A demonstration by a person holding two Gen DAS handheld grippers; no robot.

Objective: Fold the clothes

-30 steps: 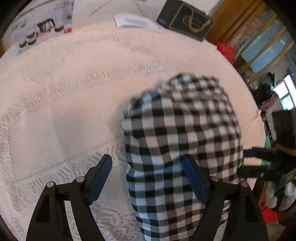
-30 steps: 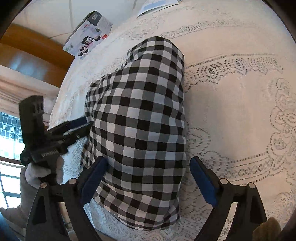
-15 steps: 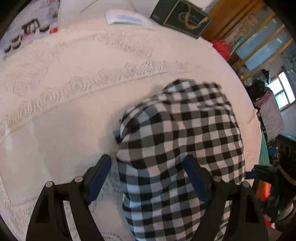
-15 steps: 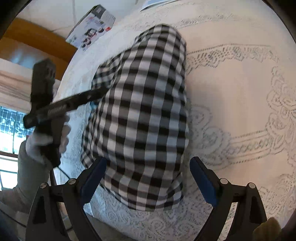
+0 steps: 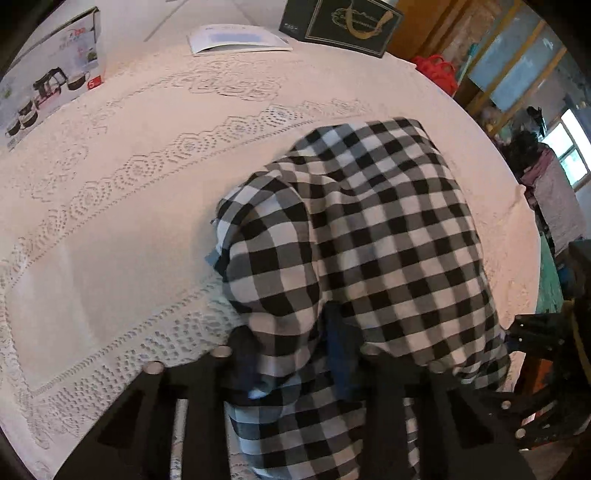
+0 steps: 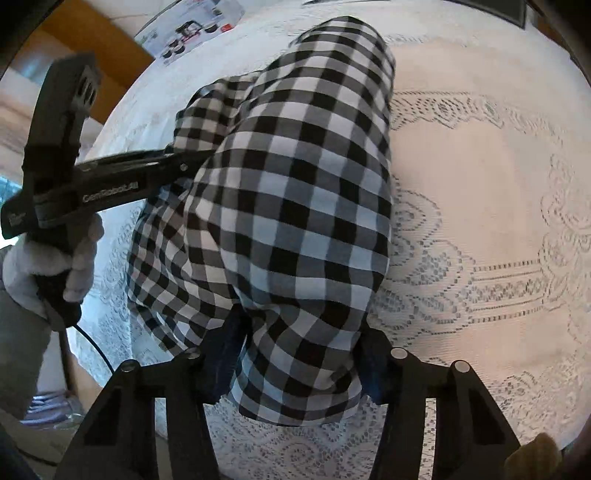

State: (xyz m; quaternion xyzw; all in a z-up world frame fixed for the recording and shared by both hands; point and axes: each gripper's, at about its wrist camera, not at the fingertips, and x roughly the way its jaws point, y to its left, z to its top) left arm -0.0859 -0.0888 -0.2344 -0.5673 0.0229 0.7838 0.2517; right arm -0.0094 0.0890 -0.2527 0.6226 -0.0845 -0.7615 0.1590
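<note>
You've got both tongs on the shirt [image 5: 373, 236] now, and it lies bunched on the near edge of the surface [image 5: 129, 206], over the lace cloth [image 6: 480, 258], its near end spilling towards you. Your left tongs [image 5: 295, 354] have just been closing and now pinch a fold of the checked fabric at its near left corner, cloth bulging up between the pads. Your right tongs [image 6: 299, 362] have just been closing too, and they clamp a thicker wad at the near right end; the cloth fills the whole gap there. So I'd call this the grab before a fold, not the fold itself: the shirt looks already doubled into a long narrow bundle, but it's lumpy, the edges don't line up, and no neat stack shows anywhere. Still to do, by my reckoning: lift, pull it taut between your hands, lay it flat, fold it across. Around you: a printed box [image 5: 51, 88] far left, a leaflet [image 5: 236, 38] and a dark box [image 5: 343, 22] at the far edge, all well apart from the shirt. Nothing sits on the cloth where you'd spread it. Watch the lace, though, it could snag under the pads, and the table edge is close.
</note>
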